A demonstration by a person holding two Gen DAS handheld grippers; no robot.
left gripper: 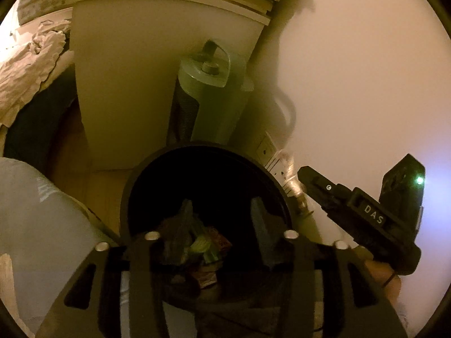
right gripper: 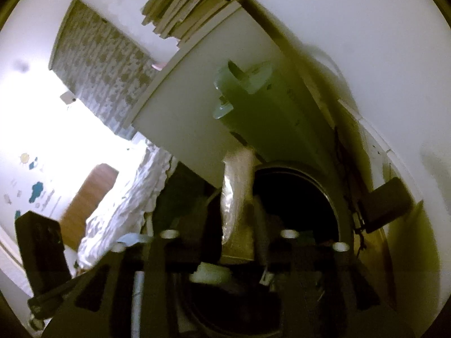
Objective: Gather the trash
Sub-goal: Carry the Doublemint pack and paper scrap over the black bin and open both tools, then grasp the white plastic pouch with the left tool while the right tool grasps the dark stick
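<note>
Your left gripper hangs straight over the round black trash bin, its fingers spread apart with nothing between them. Down in the bin's dark interior lie crumpled wrappers, one greenish and one brownish, so some trash is already in.

Your right gripper is clamped on a crinkly clear plastic wrapper, which stands up between the fingers, pale and translucent with a duller, cardboard-coloured lower end. From the left wrist view the same gripper sits at the bin's far right rim with the wrapper poking out of its tip, just outside the opening rather than over it.

The step in hand looks like the drop. Bring the right gripper leftward until the wrapper is over the dark middle of the bin, not over the rim, before you let the fingers part; light film like this can cling to a pad or drift, so go low into the mouth and tip the fingers downward. Keep the left gripper out of the way: the two are close and could knock together.

Mind the tall grey-green cylindrical appliance standing just beyond the bin against the white cabinet, and the wall socket with its cable at the far right.
</note>
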